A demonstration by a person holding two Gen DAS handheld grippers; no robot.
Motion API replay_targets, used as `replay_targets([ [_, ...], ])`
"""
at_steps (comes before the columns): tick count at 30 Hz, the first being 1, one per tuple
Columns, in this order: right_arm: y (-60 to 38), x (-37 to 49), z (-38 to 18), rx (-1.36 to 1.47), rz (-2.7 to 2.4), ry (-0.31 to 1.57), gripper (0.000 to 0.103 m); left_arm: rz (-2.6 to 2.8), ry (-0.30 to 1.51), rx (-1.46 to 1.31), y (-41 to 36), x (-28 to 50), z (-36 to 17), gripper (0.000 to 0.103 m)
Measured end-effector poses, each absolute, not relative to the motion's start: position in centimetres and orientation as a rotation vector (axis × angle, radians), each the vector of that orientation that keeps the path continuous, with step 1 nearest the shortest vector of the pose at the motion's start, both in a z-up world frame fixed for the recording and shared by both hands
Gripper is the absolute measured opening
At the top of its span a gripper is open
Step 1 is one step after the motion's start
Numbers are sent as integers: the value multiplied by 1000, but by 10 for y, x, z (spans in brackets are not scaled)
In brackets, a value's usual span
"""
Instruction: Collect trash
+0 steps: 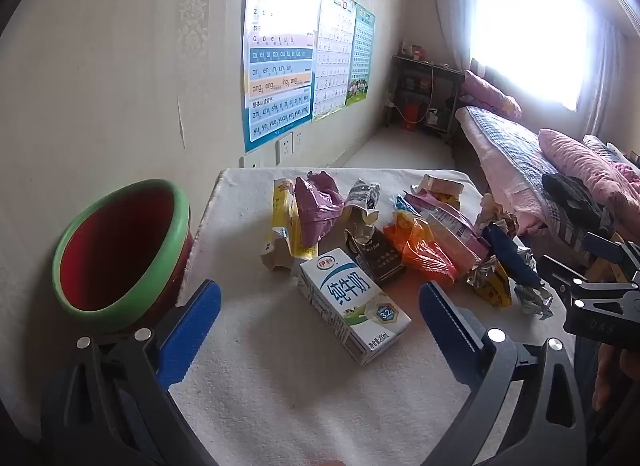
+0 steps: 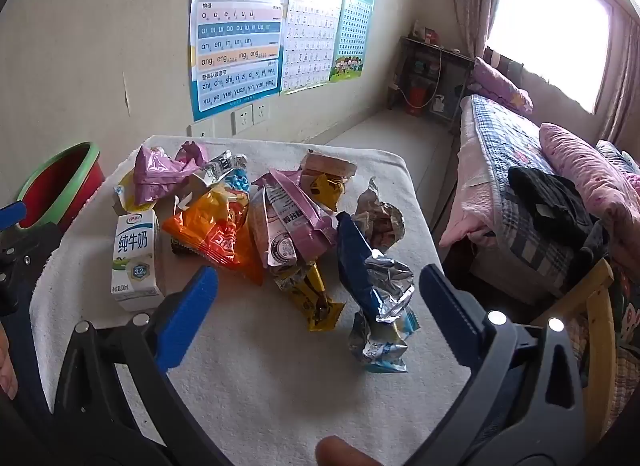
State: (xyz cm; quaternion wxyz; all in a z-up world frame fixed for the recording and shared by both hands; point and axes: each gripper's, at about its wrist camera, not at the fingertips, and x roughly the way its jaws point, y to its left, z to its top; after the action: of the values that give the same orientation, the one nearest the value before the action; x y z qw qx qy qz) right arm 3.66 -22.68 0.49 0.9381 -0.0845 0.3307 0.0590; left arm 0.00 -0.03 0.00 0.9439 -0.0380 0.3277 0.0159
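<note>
Trash lies in a pile on a white cloth-covered table (image 1: 280, 378). A white and blue milk carton (image 1: 354, 304) lies on its side, just ahead of my left gripper (image 1: 320, 306), which is open and empty. An orange wrapper (image 1: 424, 250), a pink wrapper (image 1: 316, 209) and a yellow wrapper (image 1: 286, 217) lie behind it. In the right wrist view my right gripper (image 2: 318, 294) is open and empty above the table (image 2: 280, 378), near a blue and silver foil wrapper (image 2: 376, 298) and a yellow wrapper (image 2: 316, 298). The carton (image 2: 136, 258) and orange wrapper (image 2: 218, 238) lie to the left.
A red bin with a green rim (image 1: 120, 246) stands off the table's left edge, also in the right wrist view (image 2: 60, 185). A wall with posters (image 1: 280, 53) is behind the table. A bed (image 1: 520, 161) with pink pillows is to the right, and a wooden chair (image 2: 600, 294).
</note>
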Motion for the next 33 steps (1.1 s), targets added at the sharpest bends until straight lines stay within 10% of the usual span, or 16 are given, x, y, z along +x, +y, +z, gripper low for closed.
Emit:
replay_targets([
  [33,-225,36,4,-177,127,682,99,29,656,-86,-1,-1,1,95],
])
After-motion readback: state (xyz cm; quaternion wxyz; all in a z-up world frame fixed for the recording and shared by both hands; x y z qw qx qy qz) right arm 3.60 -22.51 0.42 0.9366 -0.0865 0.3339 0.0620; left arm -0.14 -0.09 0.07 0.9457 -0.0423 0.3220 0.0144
